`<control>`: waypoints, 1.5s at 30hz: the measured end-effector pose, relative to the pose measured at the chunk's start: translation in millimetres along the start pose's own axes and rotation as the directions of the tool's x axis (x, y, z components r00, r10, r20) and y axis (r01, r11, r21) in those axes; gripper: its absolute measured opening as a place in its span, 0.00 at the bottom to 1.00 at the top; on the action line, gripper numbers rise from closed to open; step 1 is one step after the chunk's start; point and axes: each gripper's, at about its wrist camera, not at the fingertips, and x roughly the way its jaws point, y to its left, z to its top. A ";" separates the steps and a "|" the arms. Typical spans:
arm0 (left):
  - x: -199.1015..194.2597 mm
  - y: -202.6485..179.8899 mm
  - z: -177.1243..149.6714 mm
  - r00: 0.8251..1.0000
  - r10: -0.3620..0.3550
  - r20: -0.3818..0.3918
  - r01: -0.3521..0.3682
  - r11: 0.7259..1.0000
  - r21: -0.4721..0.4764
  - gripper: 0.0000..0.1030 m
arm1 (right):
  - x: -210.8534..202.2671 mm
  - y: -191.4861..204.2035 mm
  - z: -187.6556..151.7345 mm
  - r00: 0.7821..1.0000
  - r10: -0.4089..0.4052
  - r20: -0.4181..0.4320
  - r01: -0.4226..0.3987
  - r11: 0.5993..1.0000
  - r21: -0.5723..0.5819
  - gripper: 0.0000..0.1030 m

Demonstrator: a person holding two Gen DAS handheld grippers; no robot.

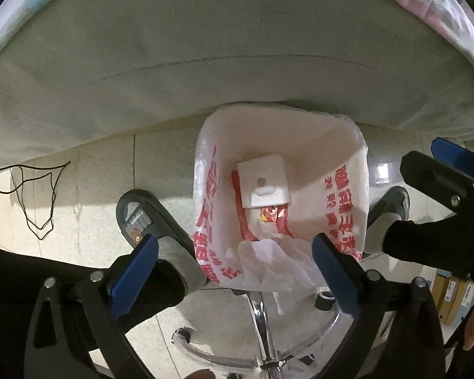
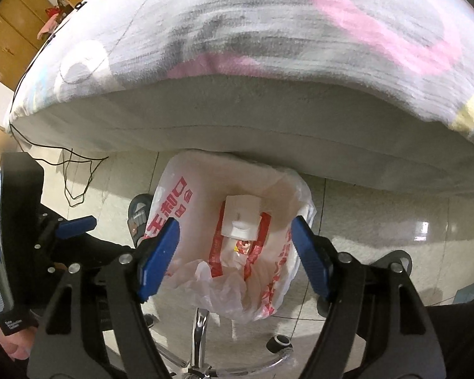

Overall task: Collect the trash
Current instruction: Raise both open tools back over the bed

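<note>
A trash bin lined with a white plastic bag (image 1: 341,195) printed in red stands on the tiled floor against the bed. Inside lie a white square box (image 1: 262,183) and, under it, a red-and-white printed wrapper (image 1: 273,218). My left gripper (image 1: 233,249) hangs straight over the bin mouth, open wide, with nothing between its blue pads. In the right wrist view my right gripper (image 2: 235,230) is also open and empty above the same bag (image 2: 173,211), the box (image 2: 241,218) and the wrapper (image 2: 243,248).
The bed's grey side (image 1: 205,63) and patterned cover (image 2: 268,15) rise behind the bin. A person's slippered feet (image 1: 139,218) flank it. A black cable (image 1: 38,195) lies on the floor at left. A chrome chair base (image 1: 262,331) is below, cardboard boxes (image 1: 452,293) at right.
</note>
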 end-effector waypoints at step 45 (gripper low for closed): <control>-124.8 18.3 1.9 0.937 -0.016 0.350 0.048 0.995 -0.085 0.92 | -181.8 -14.1 -12.9 0.857 0.055 0.513 -0.055 0.998 -0.015 0.94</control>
